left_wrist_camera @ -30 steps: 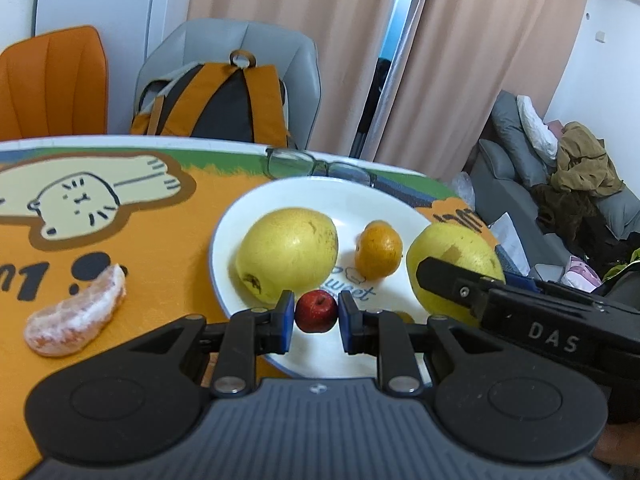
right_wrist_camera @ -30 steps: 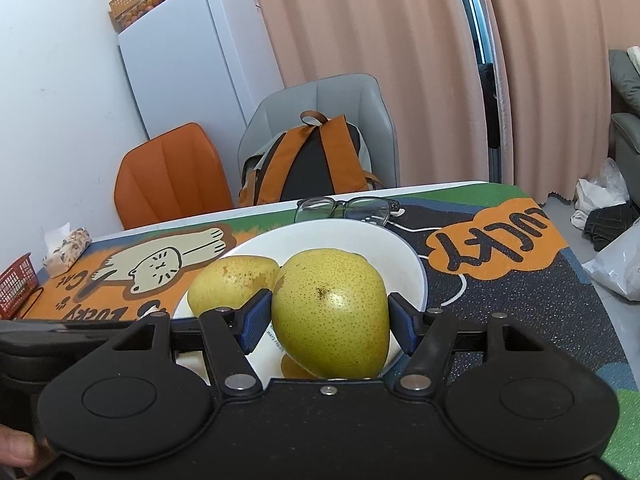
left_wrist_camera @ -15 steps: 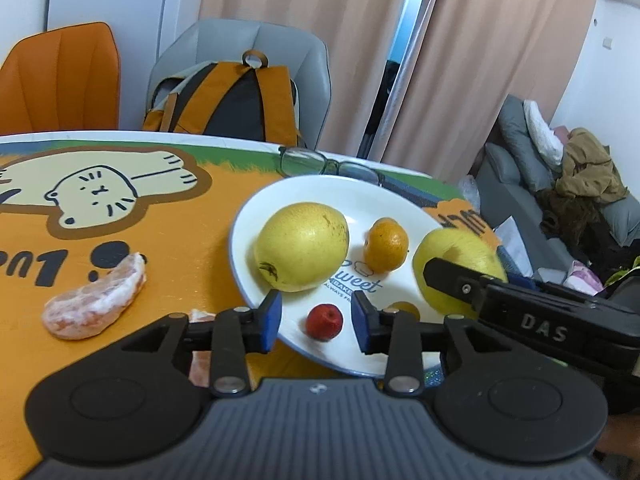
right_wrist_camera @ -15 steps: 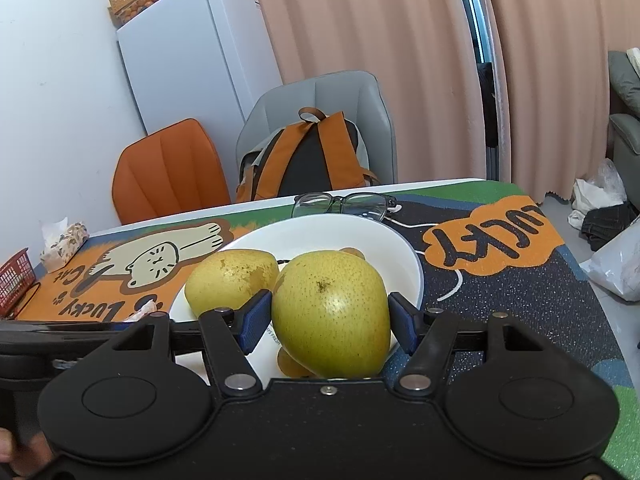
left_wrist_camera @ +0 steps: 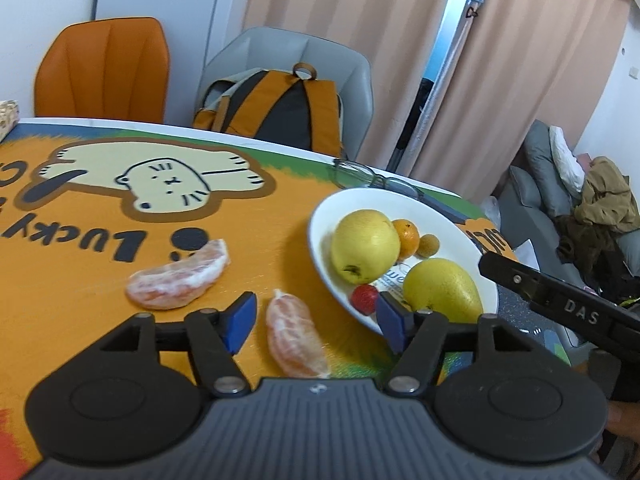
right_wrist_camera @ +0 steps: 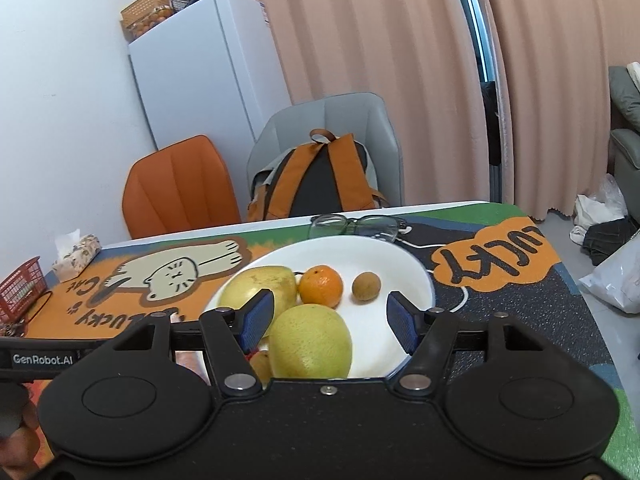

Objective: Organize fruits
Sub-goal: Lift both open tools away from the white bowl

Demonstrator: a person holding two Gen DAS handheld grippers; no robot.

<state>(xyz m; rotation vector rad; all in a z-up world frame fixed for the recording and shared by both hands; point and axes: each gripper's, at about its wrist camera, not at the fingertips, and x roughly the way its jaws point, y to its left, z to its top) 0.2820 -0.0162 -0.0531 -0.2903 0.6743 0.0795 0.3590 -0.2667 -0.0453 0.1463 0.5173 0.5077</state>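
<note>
- My glasses (right_wrist_camera: 357,225) lie on the cat mat (left_wrist_camera: 100,248), just behind the plate.
- A backpack (right_wrist_camera: 320,178) sits on the grey chair (right_wrist_camera: 352,120); an orange chair (right_wrist_camera: 176,192) stands beside it.
- A fridge (right_wrist_camera: 200,76) is in the corner.
- Tissues (right_wrist_camera: 76,258) and a red basket (right_wrist_camera: 18,290) are at my left.

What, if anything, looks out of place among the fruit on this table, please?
Two peeled citrus segments, one farther and one nearer, lie bare on the orange mat, left of the white plate holding all the whole fruit. Nothing looks spilled or damaged.
</note>
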